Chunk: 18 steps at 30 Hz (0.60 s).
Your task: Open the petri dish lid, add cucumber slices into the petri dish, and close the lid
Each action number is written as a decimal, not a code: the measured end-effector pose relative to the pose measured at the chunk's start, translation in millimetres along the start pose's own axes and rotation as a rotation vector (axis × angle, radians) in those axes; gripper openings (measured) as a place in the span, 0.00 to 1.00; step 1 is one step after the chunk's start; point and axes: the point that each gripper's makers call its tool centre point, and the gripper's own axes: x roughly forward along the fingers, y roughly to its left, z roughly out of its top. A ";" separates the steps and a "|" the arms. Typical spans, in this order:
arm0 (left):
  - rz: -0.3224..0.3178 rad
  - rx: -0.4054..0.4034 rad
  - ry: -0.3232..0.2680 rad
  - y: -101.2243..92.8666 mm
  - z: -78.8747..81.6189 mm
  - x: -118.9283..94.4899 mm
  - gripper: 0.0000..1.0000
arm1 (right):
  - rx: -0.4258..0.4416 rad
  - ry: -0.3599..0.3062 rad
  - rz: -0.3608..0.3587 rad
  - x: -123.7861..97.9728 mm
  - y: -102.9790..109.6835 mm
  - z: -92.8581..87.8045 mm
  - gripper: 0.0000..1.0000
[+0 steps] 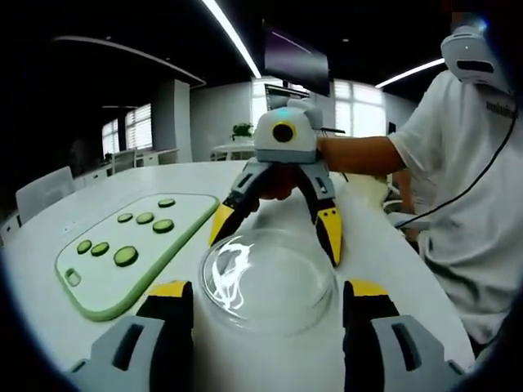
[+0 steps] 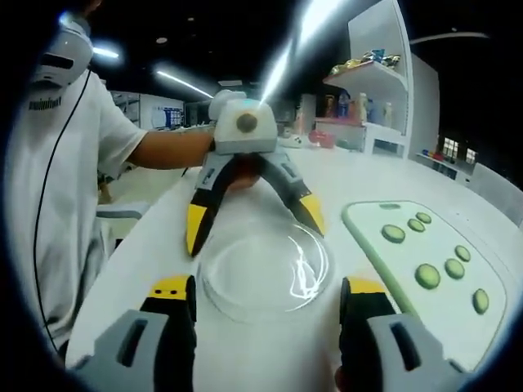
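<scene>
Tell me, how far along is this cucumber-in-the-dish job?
Barely begun, by the look of it. Nothing looks done: the clear dish sits on the table with no cucumber in it, and the cucumber slices lie on the green board. In hand: the left gripper and right gripper flank the dish, jaws spread, holding nothing. Left: lifting the lid, moving slices over, closing it.

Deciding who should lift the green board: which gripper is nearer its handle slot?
Left. The left gripper sits beside the slot end of the board, with the handle slot just to its side. The right gripper is across the petri dish, by the board's other end.
</scene>
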 end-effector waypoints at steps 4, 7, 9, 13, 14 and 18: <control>-0.003 -0.003 0.000 0.0 -1.0 0.3 0.74 | 0.002 0.001 0.003 0.2 0.5 -0.9 0.69; -0.004 -0.004 0.001 -0.1 -1.6 0.8 0.73 | 0.002 0.004 0.001 -0.1 -0.4 -2.1 0.69; -0.004 -0.004 0.000 -0.2 -1.5 1.0 0.71 | 0.002 0.002 0.001 0.2 -0.3 -1.8 0.68; -0.002 -0.004 0.001 -0.2 -2.1 1.5 0.69 | 0.001 -0.005 0.004 1.7 0.9 -0.3 0.66; -0.004 -0.005 0.001 -0.7 -2.1 1.6 0.68 | 0.000 -0.006 0.004 2.1 1.1 0.0 0.65; -0.001 -0.003 0.000 -0.4 -1.9 2.0 0.66 | -0.004 -0.007 0.005 3.0 1.6 0.1 0.63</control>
